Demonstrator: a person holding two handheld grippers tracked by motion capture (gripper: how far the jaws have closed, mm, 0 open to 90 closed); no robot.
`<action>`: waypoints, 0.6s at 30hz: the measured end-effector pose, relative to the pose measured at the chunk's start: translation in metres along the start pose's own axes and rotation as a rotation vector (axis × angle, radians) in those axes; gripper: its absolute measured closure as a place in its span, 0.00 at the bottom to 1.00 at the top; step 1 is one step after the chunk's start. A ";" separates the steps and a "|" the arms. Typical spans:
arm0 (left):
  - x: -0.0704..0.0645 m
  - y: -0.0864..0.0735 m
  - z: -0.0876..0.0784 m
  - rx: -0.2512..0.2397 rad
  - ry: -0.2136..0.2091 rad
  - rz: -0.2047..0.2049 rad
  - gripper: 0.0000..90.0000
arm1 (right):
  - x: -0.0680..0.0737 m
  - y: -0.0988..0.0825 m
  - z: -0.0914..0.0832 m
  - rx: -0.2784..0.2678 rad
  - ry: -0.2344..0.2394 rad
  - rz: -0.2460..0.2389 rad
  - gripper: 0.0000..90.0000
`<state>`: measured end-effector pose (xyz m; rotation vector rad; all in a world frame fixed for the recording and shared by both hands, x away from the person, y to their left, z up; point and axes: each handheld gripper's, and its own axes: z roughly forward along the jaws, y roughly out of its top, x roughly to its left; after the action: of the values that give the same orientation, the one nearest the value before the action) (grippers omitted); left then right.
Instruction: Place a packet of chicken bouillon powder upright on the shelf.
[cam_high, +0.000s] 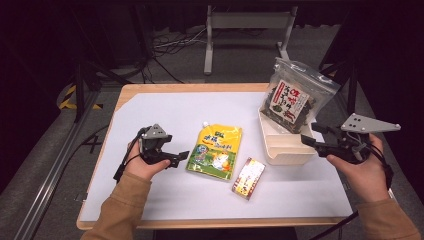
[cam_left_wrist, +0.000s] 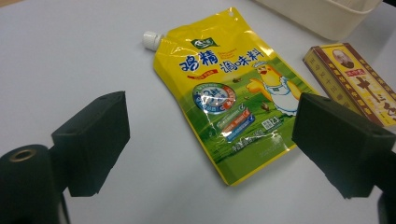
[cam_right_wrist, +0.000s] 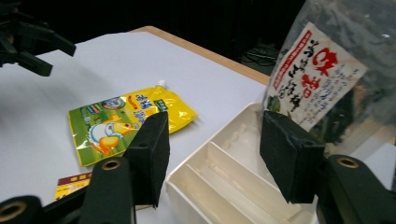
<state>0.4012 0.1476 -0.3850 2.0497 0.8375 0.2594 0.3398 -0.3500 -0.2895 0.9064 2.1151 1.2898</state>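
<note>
A yellow spouted pouch (cam_high: 215, 151) (cam_left_wrist: 229, 93) (cam_right_wrist: 126, 119) lies flat on the white mat. A small red and yellow box (cam_high: 248, 177) (cam_left_wrist: 359, 81) (cam_right_wrist: 72, 184) lies just right of it. My left gripper (cam_high: 182, 157) (cam_left_wrist: 217, 140) is open, held low at the pouch's left edge, nothing between its jaws. A white divided tray (cam_high: 280, 150) (cam_right_wrist: 224, 186) stands at the right, with a clear bag of dark dried food (cam_high: 292, 97) (cam_right_wrist: 336, 79) upright in its far end. My right gripper (cam_high: 311, 135) (cam_right_wrist: 219, 156) is open at the tray's right side, gripping nothing.
The white mat (cam_high: 165, 115) covers a wooden table (cam_high: 200, 88). Beyond the far edge are a dark floor with cables and a grey metal frame (cam_high: 245, 22). The left gripper (cam_right_wrist: 53, 58) also appears at the upper left of the right gripper view.
</note>
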 end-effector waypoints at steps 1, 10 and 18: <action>0.000 0.000 0.001 0.003 -0.007 -0.011 0.14 | 0.002 -0.001 0.001 -0.003 0.009 -0.003 0.48; 0.001 0.011 0.010 0.009 -0.035 -0.046 0.11 | 0.015 -0.006 0.009 0.001 0.046 -0.001 0.48; 0.002 0.015 0.033 0.048 -0.034 -0.074 0.17 | 0.023 -0.009 0.016 0.001 0.086 -0.018 0.50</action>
<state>0.4257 0.1215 -0.3925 2.0568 0.9045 0.1645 0.3336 -0.3268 -0.3057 0.8445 2.1850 1.3408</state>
